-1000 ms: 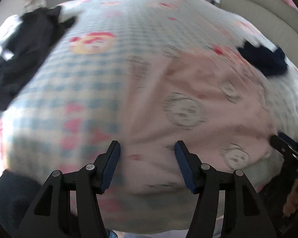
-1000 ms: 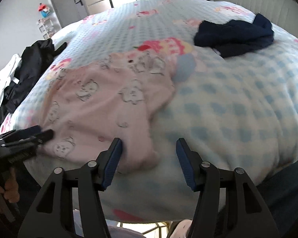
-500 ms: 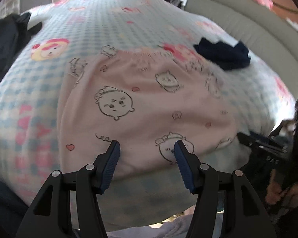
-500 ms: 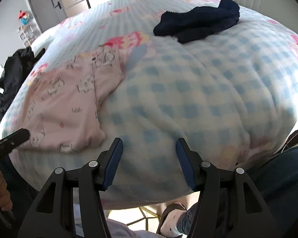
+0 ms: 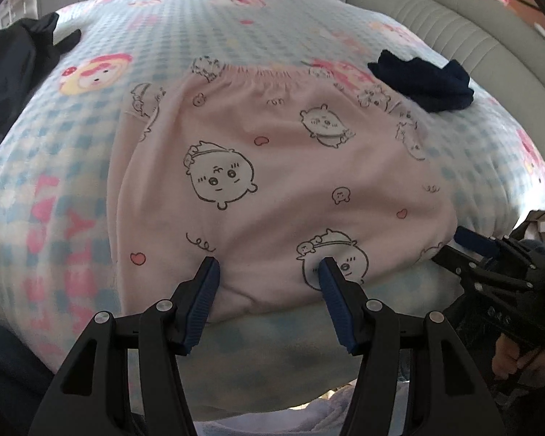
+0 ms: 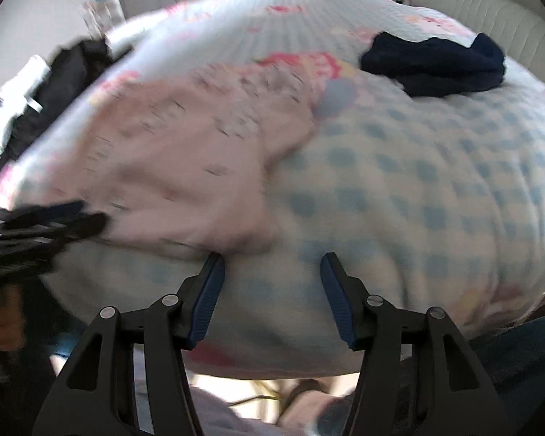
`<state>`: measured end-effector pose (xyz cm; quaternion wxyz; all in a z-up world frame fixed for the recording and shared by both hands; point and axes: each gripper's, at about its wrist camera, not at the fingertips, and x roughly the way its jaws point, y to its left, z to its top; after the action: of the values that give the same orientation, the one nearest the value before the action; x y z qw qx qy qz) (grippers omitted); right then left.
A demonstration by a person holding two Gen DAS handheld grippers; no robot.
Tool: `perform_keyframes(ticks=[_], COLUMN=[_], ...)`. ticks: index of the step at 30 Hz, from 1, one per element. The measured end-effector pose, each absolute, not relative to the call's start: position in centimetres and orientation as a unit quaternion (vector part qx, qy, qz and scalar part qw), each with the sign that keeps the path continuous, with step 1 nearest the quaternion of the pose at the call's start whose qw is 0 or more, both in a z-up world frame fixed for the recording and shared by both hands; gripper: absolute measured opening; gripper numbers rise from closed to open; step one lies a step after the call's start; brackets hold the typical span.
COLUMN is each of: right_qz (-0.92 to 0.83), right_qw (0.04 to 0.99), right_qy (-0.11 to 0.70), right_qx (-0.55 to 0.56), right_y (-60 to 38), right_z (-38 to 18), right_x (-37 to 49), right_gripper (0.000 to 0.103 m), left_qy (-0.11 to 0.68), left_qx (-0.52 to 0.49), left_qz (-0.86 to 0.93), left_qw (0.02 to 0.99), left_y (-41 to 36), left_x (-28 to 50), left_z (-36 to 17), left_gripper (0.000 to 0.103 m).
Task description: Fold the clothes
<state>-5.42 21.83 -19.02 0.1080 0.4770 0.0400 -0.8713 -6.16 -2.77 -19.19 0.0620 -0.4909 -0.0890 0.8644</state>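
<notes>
Pink shorts [image 5: 272, 181] printed with cartoon faces lay spread flat on the bed's blue-checked blanket [image 5: 207, 18], waistband toward the far side. The left claw [image 5: 269, 265] stood open over the near hem, its blue pads just above the cloth and gripping nothing. The right claw [image 6: 272, 259] was open too, at the shorts' [image 6: 185, 160] near right corner, its left pad touching or nearly touching the cloth; that view was blurred. A dark navy garment [image 5: 425, 83] lay crumpled beyond the shorts to the right, near a grey padded headboard [image 5: 472, 25]. Black clothing [image 5: 14, 65] was heaped at the bed's far left edge, well apart from the shorts.
</notes>
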Motion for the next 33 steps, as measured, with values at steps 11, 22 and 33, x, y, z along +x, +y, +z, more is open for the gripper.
perform_keyframes(ticks=[11,22,33], right_qz=[-0.902,-0.887,-0.88], right_qw=[0.083,0.007,0.079], right_qy=[-0.032,0.063,-0.115], right_qx=[0.423,0.457,0.454], right_y=[25.3,24.0,28.2], right_z=[-16.1,-18.3,-17.1], right_x=[-4.5,-6.0,-6.8], right_gripper=[0.054,0.058,0.058], left_qy=[-0.122,-0.159,-0.163], left_qx=[-0.506,-0.486,-0.473], left_qz=[0.854,0.858,0.865], left_qw=[0.002,-0.041,-0.041], left_y=[-6.3,-9.1,-9.2], left_x=[-4.3,-2.8,-2.3], left_z=[-19.6,-18.9,-18.1], left_gripper=[0.055,0.055,0.056])
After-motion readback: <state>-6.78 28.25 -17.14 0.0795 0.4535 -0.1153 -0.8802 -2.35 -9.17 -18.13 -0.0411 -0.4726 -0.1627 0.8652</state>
